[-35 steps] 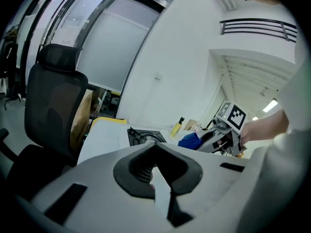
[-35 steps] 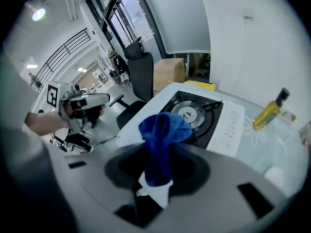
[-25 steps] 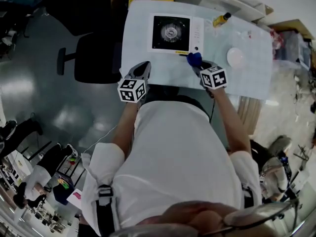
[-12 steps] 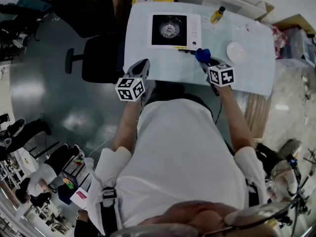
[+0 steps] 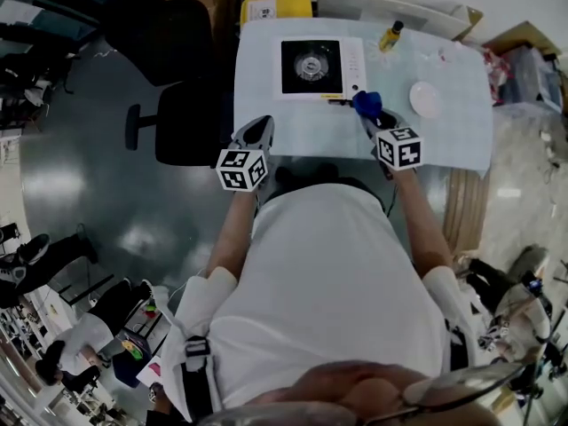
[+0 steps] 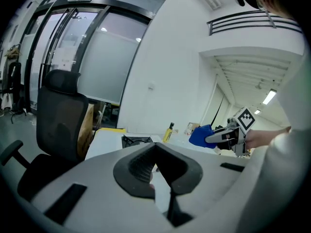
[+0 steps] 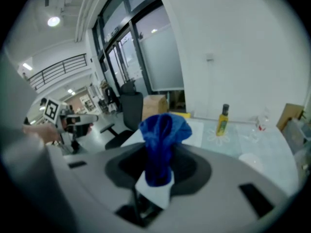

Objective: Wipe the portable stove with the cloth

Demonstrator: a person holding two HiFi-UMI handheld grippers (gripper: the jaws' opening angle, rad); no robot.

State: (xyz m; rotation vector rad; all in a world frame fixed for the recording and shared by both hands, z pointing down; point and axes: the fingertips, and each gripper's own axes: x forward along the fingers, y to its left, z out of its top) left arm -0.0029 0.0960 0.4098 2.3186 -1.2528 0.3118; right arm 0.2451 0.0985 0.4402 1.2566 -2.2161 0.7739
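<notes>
1. Cloth, blue and bunched, is pinched in the right claw, above the surface, just off the near right corner of the stove.
2. Left claw hangs closed and empty over the surface's near left corner.
3. Bottle and plate sit to the right of the stove.

A pale surface fills the upper centre of the head view. A yellow bottle stands near its top edge, and a white plate lies lower right of it. A black office chair stands on the grey floor left of the surface, and a yellow box sits at top centre.
</notes>
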